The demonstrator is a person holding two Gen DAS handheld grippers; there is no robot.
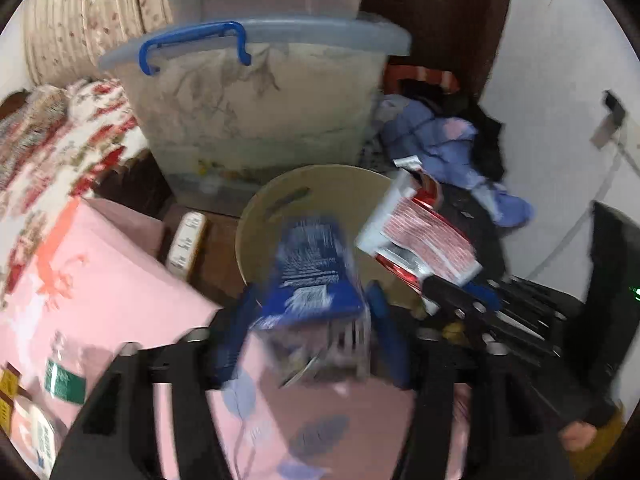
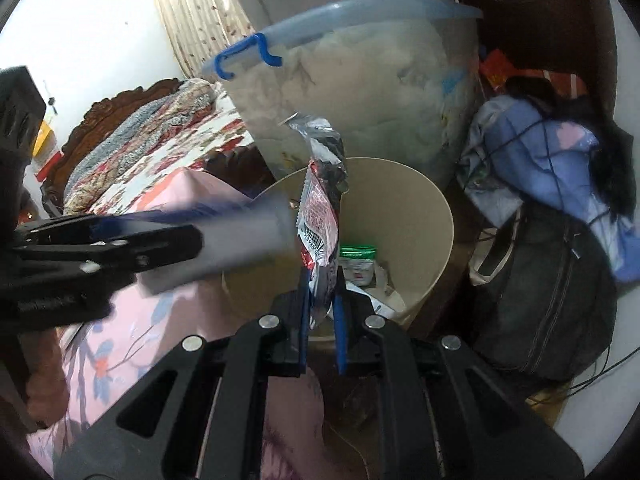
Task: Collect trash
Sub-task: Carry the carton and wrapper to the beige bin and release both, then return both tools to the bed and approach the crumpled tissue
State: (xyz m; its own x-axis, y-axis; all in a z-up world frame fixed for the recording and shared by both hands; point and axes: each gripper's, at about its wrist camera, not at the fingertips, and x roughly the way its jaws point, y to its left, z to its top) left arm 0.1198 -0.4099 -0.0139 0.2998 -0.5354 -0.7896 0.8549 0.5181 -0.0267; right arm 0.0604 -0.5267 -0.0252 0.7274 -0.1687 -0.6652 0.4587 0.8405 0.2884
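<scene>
A round beige bin [image 1: 320, 188] [image 2: 436, 232] stands on the floor below both grippers. My left gripper [image 1: 312, 312] is shut on a blue carton [image 1: 312, 268] and holds it over the bin's near rim; the carton also shows blurred in the right wrist view [image 2: 240, 236]. My right gripper [image 2: 322, 292] is shut on a red and white foil wrapper [image 2: 320, 216] and holds it upright above the bin; it also shows in the left wrist view [image 1: 420, 232]. A green packet [image 2: 356, 254] and other scraps lie inside the bin.
A lidded plastic tub [image 1: 256, 112] with a blue handle stands behind the bin. A pink sheet [image 1: 100, 292] with a small bottle [image 1: 64, 376] lies left. Clothes [image 2: 552, 152] and a black bag [image 2: 548, 300] lie right. A small box [image 1: 186, 240] sits by the bin.
</scene>
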